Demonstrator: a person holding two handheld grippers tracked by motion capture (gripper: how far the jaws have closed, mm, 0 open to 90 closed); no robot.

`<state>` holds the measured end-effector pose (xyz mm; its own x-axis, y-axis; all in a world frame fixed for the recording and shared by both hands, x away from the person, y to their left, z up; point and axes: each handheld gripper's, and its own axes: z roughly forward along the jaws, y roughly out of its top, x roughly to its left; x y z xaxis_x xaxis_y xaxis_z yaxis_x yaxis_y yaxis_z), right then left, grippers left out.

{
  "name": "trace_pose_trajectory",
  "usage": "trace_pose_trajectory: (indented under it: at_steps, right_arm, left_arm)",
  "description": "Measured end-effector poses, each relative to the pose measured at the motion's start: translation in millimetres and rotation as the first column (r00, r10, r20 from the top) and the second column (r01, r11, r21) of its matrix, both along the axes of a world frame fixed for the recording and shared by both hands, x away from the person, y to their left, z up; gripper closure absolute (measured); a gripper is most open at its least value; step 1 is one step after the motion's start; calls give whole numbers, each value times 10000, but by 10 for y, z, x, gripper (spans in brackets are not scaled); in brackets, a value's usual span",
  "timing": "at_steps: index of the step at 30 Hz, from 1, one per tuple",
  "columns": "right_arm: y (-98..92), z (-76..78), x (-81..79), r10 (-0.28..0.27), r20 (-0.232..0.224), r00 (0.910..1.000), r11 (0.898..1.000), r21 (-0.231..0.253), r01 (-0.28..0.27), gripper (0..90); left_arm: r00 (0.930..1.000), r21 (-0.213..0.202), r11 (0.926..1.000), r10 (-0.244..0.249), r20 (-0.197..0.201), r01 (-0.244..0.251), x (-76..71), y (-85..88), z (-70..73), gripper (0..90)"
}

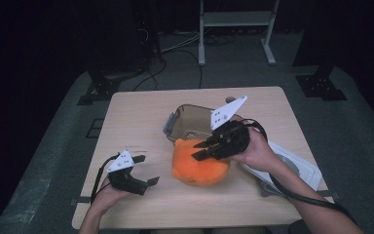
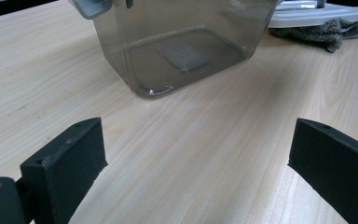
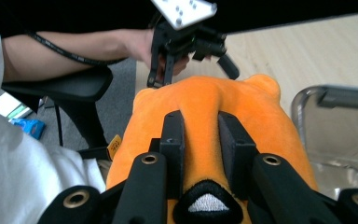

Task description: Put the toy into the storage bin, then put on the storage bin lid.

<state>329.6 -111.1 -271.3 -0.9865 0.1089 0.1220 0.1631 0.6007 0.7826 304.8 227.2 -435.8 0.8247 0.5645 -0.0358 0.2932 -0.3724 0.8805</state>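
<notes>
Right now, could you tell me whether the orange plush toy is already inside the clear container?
No, the orange plush toy sits on the table in front of the clear container, pinched by the right tongs.

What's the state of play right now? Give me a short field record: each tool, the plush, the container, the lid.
right tool: shut on a fold of the orange plush toy
left tool: open, holding nothing, low over the table
orange plush toy: beside the container, on its near side
clear container: upright, open
lid: flat on the table, under the right forearm
</notes>
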Motion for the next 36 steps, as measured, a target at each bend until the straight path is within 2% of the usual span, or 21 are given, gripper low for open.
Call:
trace_pose_trajectory:
  at_steps: [5,11,27,36]
  right_arm:
    - [-19,193,106,-246,299,9992,9996,120,242,733]
    - [-36,350,212,-509,419,9978,9985,243,499,732]
    - [-65,473,594,-1344,347,9903,9909,125,1341,732]
    - [-63,458,732,-1603,379,9863,9871,53,1603,731]
  left_arm:
    - [10000,28,10000,-24,49,23,-5,-2,8,29]
    - [10000,44,10000,-55,39,55,-8,3,2,30]
    - [9999,28,9999,-108,27,107,-5,-5,6,29]
    - [9999,-14,9999,-101,61,101,-8,5,13,30]
